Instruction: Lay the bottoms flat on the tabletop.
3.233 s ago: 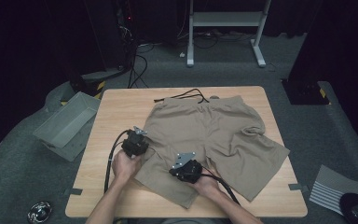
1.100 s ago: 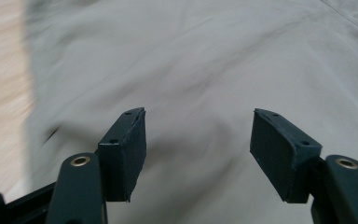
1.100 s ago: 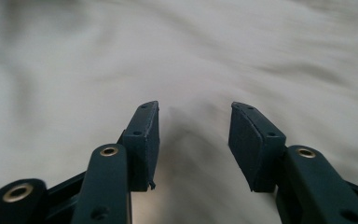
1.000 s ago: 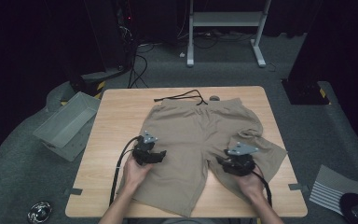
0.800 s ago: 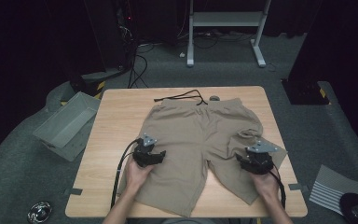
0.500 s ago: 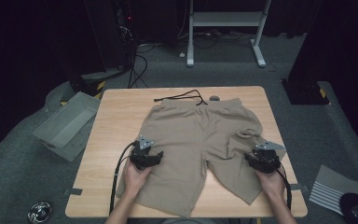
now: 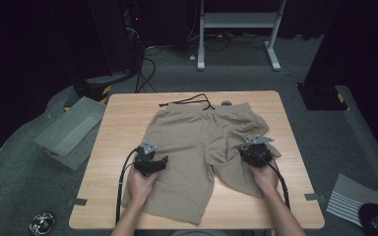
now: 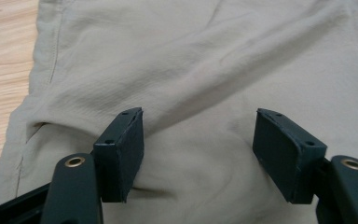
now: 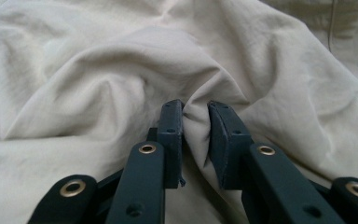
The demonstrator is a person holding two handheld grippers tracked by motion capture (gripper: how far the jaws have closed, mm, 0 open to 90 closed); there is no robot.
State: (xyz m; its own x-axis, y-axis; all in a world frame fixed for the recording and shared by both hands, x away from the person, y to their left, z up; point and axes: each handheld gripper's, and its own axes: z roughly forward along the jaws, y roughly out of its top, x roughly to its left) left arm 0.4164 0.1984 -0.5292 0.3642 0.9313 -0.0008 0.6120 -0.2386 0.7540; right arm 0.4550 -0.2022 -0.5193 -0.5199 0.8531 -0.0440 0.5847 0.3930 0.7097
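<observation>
Tan shorts (image 7: 202,132) lie flat on the wooden table (image 7: 123,113), waistband at the far side. My left gripper (image 7: 160,162) rests on the left leg, jaws open wide with smooth cloth (image 8: 214,60) lying between them, not pinched (image 8: 198,126). My right gripper (image 7: 250,151) sits at the outer part of the right leg. In the right gripper view it is shut (image 9: 196,116) on a raised fold of the tan cloth (image 9: 98,70), which bunches around the jaws.
A black drawstring (image 7: 187,102) trails from the waistband toward the table's far edge. On the floor are a grey bin (image 7: 71,130) at the left, a striped sheet (image 7: 354,199) at the right and a white stand (image 7: 236,29) behind the table.
My right gripper went from the middle of the shorts out to the right leg, then drew back up and left with the cloth pinched. The left gripper barely moved.
</observation>
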